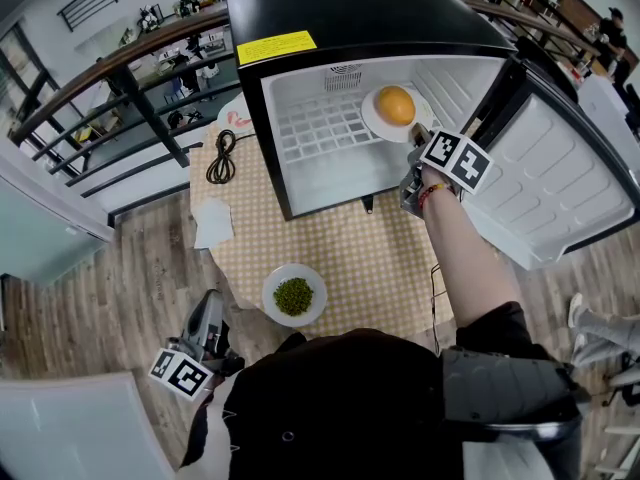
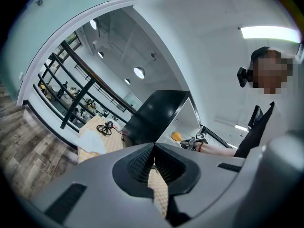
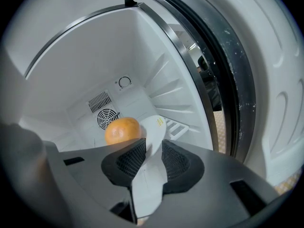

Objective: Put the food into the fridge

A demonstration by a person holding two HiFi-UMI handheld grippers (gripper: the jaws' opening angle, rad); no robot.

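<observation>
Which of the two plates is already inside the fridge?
The plate with the orange, on the fridge shelf; the plate of green food stands on the table.

the head view looks steeply down on the desk (image 1: 370, 258) and open fridge (image 1: 350, 8). the left gripper view sits low off the desk's near left corner, facing level at the fridge from well apart. the right gripper view looks into the fridge from close; all three share its inside.

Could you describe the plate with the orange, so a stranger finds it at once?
Find the open black fridge on the table. On its white shelf sits a white plate carrying one orange; the other dish, outside, holds green peas.
</observation>
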